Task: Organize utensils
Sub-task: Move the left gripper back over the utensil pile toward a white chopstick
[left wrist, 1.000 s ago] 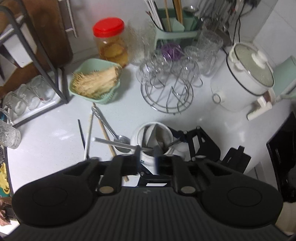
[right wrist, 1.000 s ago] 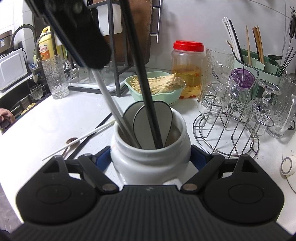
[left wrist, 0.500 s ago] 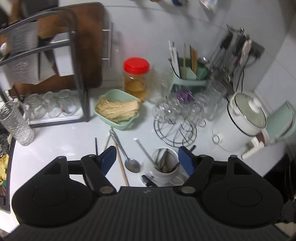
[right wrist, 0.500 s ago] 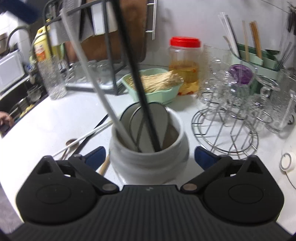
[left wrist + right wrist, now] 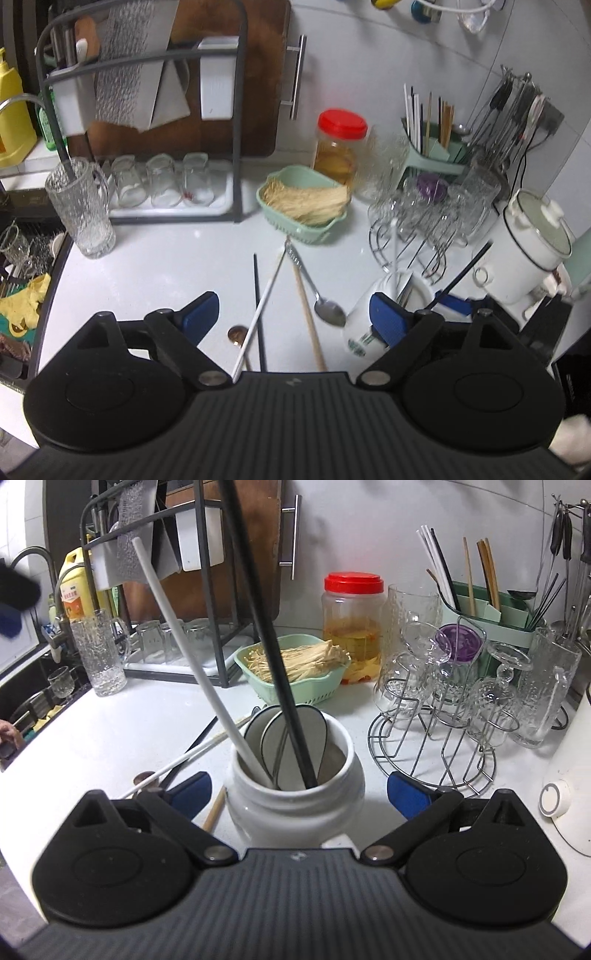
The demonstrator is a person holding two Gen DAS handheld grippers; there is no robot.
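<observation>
- Left gripper [image 5: 291, 314] hangs over the counter, jaws just swung wide, nothing between them
- Below lie a metal spoon [image 5: 320, 295], white chopstick [image 5: 260, 310], black chopstick [image 5: 258, 302] and wooden chopstick [image 5: 308, 321]
- Right gripper [image 5: 295, 790] gapes around the white jar [image 5: 295, 805], pads clear of it
- Wire glass rack [image 5: 443, 738] crowds the jar's right, green basket [image 5: 295, 675] sits behind

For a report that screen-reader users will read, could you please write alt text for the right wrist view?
A white ceramic jar sits between the open right gripper, whose blue pads do not touch it; it holds a white chopstick, a black chopstick and spoons. Behind stand a green basket and a red-lidded jar.
</observation>
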